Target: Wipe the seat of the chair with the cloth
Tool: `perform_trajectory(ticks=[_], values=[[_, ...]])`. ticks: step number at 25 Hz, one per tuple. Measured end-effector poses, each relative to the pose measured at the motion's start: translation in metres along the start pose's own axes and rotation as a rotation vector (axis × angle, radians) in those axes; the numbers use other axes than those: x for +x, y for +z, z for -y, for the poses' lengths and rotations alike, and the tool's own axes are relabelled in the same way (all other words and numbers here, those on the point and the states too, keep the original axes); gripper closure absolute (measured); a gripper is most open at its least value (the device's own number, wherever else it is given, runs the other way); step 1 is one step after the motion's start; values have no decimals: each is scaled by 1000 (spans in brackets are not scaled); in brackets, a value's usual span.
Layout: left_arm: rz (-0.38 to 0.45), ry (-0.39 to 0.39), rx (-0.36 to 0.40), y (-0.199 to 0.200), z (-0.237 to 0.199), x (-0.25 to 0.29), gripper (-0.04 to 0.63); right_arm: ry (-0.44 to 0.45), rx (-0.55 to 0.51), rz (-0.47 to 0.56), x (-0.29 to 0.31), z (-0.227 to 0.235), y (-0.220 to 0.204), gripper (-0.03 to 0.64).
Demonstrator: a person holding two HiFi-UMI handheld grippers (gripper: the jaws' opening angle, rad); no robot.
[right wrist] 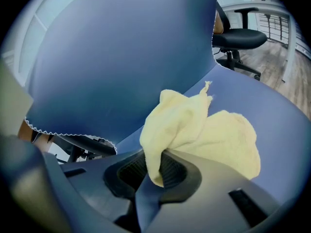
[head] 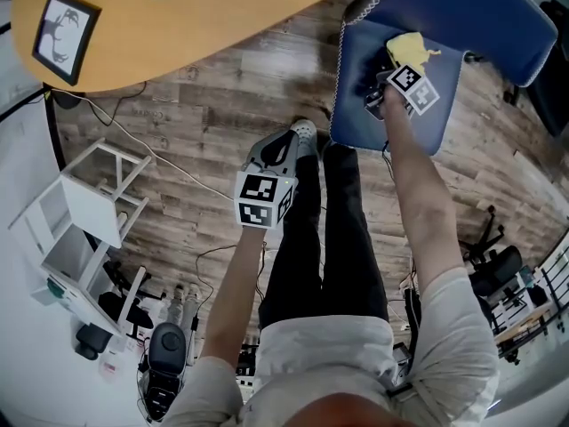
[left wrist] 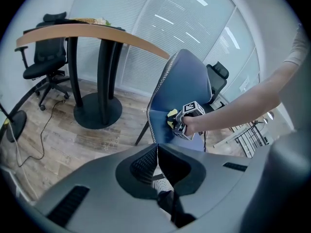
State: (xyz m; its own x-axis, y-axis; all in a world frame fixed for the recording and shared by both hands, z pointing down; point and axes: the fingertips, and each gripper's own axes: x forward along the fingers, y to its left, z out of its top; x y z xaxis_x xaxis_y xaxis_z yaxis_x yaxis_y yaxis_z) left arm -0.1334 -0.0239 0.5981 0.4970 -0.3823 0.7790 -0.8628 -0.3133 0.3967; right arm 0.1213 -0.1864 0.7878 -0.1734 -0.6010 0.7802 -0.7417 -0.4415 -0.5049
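Pale shirt (head: 338,363) nearest in head view; left gripper (head: 283,149) low over wood-grain floor (head: 196,114), right gripper (head: 380,96) down on padded blue chair seat (head: 356,118), crumpled yellow cloth (head: 409,50) at its 1 o'clock. Left gripper view: jaws pressed together, nothing between. Right gripper view: ribbed jaws pinching a fluffy cloth fold, remainder bunched on smooth seat.

An office — black swivel chairs (left wrist: 46,62), a round wooden table (left wrist: 97,33) and window blinds (left wrist: 160,18).
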Motion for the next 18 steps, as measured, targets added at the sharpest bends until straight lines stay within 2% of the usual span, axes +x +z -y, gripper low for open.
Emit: perform_trajectory(ticks=[8, 13, 18], values=[[4, 15, -32, -16, -12, -9, 568, 42, 0, -9, 3, -22, -19, 549], [12, 19, -30, -20, -16, -15, 568, 97, -32, -77, 4, -40, -39, 549], [0, 26, -26, -28, -21, -13, 568, 149, -141, -149, 4, -50, -51, 551]])
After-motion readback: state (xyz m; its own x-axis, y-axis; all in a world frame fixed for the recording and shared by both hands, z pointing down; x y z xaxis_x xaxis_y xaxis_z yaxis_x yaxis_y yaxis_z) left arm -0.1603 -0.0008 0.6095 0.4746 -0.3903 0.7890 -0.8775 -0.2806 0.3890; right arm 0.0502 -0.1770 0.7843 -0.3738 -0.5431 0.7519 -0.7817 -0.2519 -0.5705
